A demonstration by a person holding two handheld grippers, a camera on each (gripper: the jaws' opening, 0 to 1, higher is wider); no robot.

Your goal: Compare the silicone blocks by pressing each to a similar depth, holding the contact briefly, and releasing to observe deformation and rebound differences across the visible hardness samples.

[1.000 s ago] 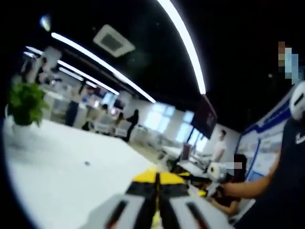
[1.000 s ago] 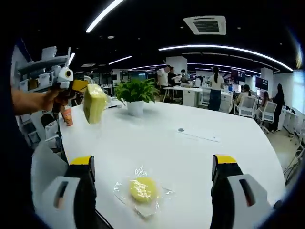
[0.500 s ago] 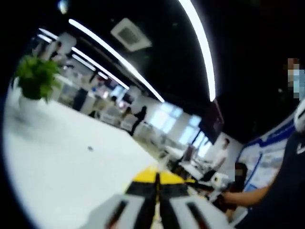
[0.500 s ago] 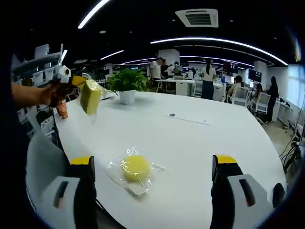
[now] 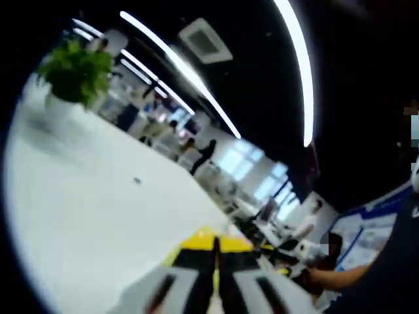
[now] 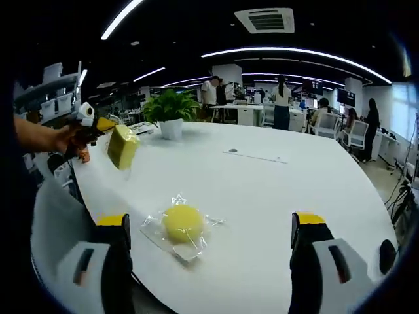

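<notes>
Left gripper view: my left hand-held gripper (image 5: 216, 261) has its jaws pressed together over the smooth white worktop (image 5: 78, 196).

Right gripper view: my right hand-held gripper (image 6: 213, 252) stands wide apart. The round yellow silicone block (image 6: 182, 222), in crinkled clear wrap, lies on the worktop between the jaws. The left hand-held gripper is clamped on a rectangular yellow silicone block (image 6: 122, 146), held aloft.

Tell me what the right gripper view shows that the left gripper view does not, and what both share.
The right gripper view: a round yellow block in clear wrap on the table, between its open tongs, and the left tongs held up, shut on a square yellow block.

The left gripper view: its own tongs pressed together, and a blue wall board.

Both: the white table, the potted plant.
</notes>
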